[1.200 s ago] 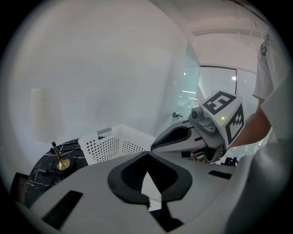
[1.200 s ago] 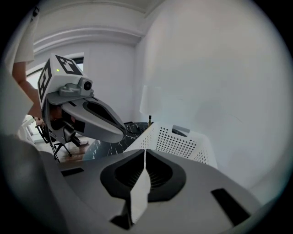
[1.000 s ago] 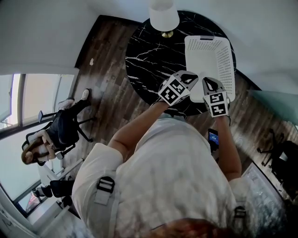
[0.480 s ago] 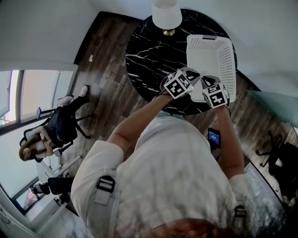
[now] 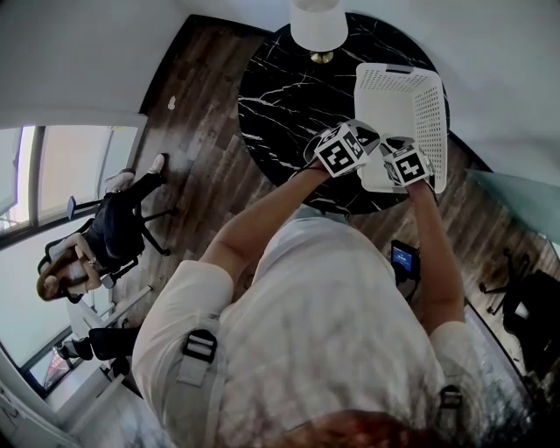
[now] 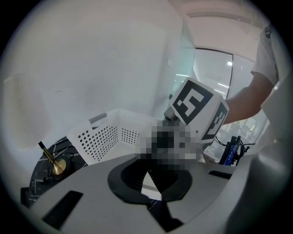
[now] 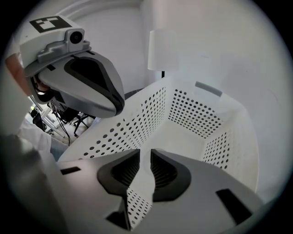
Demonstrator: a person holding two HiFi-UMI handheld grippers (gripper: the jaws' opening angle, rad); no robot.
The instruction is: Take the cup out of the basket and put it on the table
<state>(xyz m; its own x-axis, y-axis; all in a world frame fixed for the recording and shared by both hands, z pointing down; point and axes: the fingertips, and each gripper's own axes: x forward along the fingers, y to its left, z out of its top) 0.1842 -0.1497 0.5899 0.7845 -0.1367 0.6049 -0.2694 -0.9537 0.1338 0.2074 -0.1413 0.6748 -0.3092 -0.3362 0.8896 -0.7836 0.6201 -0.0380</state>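
Note:
A white perforated basket [image 5: 422, 98] stands on the right side of the round black marble table [image 5: 280, 96]. No cup shows in any view, and the part of the basket's inside that the right gripper view covers [image 7: 192, 114] is bare. My right gripper [image 5: 401, 157] sits at the basket's near wall, with the jaws [image 7: 141, 167] closed to a thin gap and the rim between them. My left gripper [image 5: 357, 144] hovers just left of it, near the basket's near left corner [image 6: 100, 137]. A mosaic patch hides its jaw tips [image 6: 151, 178].
A white-shaded lamp [image 5: 318, 22] with a brass base [image 6: 57, 167] stands at the table's far edge. On the wooden floor, a person sits in an office chair [image 5: 87, 254] at the left. A small lit device [image 5: 401, 256] lies below the table, and a dark chair [image 5: 534, 306] stands at the right.
Both grippers have moved forward over the table's near edge to the basket's near wall. The basket and lamp have not moved on the table.

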